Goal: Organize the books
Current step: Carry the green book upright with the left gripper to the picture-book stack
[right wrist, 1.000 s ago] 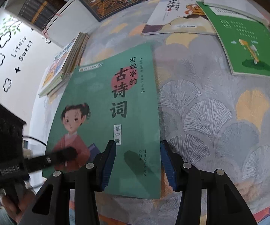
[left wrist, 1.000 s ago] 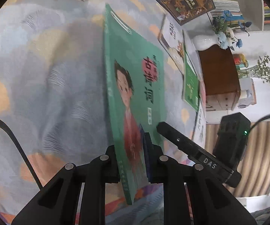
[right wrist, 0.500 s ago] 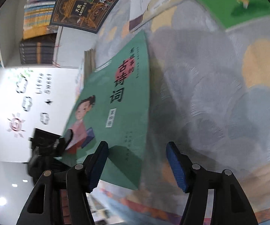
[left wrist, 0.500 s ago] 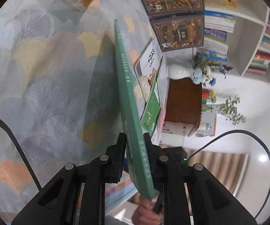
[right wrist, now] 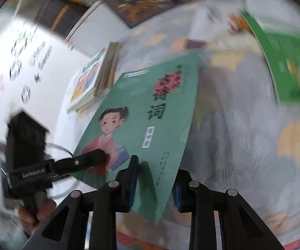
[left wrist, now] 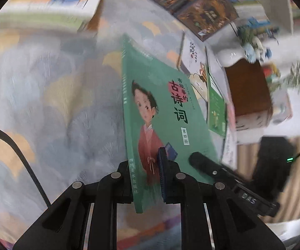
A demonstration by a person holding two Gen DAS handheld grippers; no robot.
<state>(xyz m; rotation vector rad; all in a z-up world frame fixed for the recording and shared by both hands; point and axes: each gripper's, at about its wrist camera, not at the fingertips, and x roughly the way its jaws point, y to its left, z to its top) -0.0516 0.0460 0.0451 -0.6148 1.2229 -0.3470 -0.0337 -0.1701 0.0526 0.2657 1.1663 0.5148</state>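
A green book with a girl in a red robe on its cover (left wrist: 166, 112) is lifted off the patterned cloth. My left gripper (left wrist: 145, 179) is shut on its near corner by the spine. The same book (right wrist: 150, 129) fills the right wrist view, tilted, with my left gripper's finger (right wrist: 87, 160) pressed on its cover. My right gripper (right wrist: 154, 181) has its jaws apart around the book's near edge, and I cannot tell whether the pads touch it. My right gripper's finger (left wrist: 204, 162) shows in the left wrist view beside the book.
A stack of books (right wrist: 96, 81) lies at the cloth's left edge. A bright green book (right wrist: 287, 62) and a white picture book (left wrist: 195, 62) lie to the right. Dark ornate books (left wrist: 208, 10) stand at the back. A brown cabinet (left wrist: 249, 91) stands beyond the table.
The green book has tilted back from edge-on, so its cover faces the left camera again. My right gripper has come in around its near edge. Both views are blurred by motion.
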